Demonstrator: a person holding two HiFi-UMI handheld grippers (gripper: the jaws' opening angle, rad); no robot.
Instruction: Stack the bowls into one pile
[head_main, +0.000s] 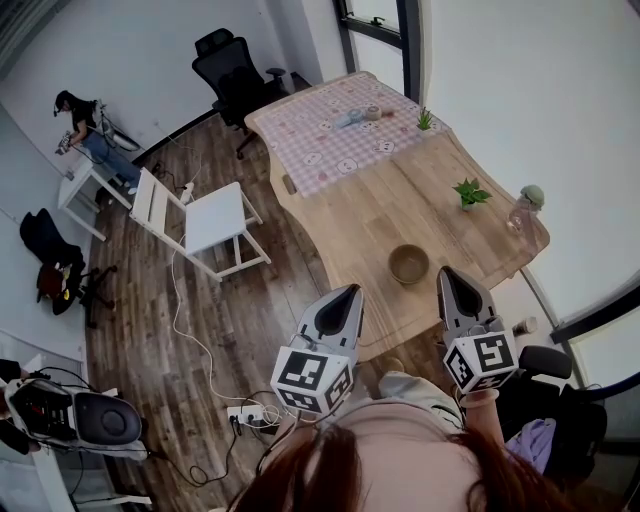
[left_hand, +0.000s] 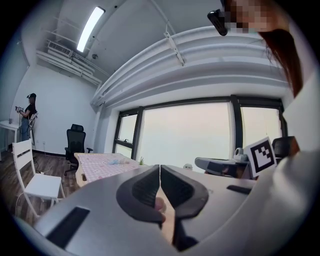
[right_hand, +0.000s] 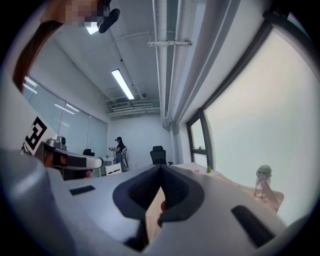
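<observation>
A tan bowl (head_main: 409, 264) sits on the wooden table (head_main: 400, 205) near its front edge; whether it is one bowl or a pile I cannot tell. My left gripper (head_main: 351, 291) hovers over the table's front edge, left of the bowl and nearer to me, jaws shut with nothing in them. My right gripper (head_main: 446, 271) is just right of the bowl, also shut and empty. In the left gripper view the left gripper (left_hand: 160, 168) points level towards the window. The right gripper (right_hand: 160, 168) in its own view has its pads together. Neither gripper view shows the bowl.
A pink checked cloth (head_main: 340, 130) covers the table's far end. Two small potted plants (head_main: 470, 192) (head_main: 425, 120) and a glass bottle (head_main: 528, 205) stand along the right side. A white chair (head_main: 200, 215), a black office chair (head_main: 235, 70) and a person (head_main: 90, 130) are to the left.
</observation>
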